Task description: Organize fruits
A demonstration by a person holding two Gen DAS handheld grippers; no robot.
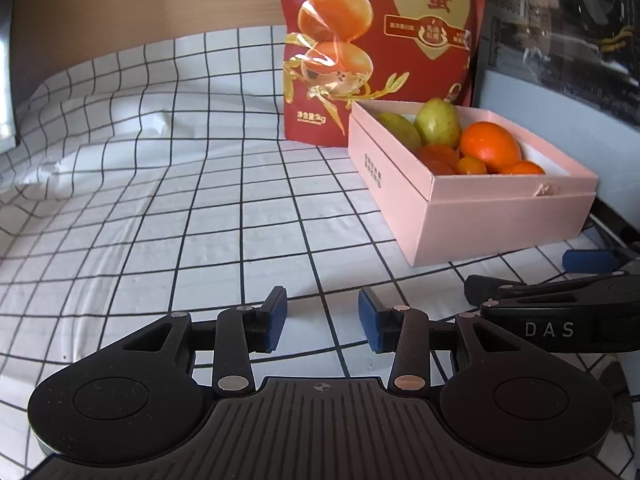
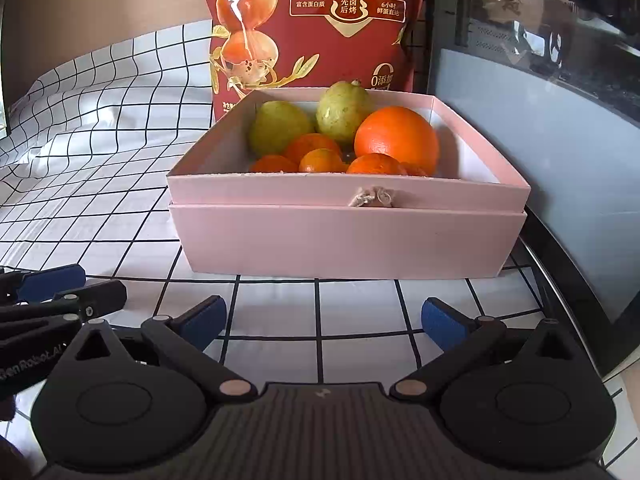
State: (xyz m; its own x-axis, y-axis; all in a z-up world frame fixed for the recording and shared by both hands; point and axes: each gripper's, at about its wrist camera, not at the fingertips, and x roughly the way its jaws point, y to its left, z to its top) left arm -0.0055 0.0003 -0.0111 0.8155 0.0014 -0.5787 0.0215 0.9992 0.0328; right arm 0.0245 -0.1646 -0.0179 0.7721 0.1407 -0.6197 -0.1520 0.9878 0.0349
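Your right gripper (image 2: 324, 322) stands with its jaws wide apart and nothing between them, low over the checked cloth (image 2: 120, 220), and the pink box (image 2: 344, 236) lies just ahead of it. The fruits (image 2: 360, 136), green ones and oranges, all sit inside this box. Your left gripper (image 1: 322, 318) has its jaws a little apart and empty, with the box ahead and to its right.

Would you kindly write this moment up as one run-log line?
left claw: open, empty | right claw: wide open, empty | pink cardboard box: holds green and orange fruits | checked tablecloth: no loose fruit visible
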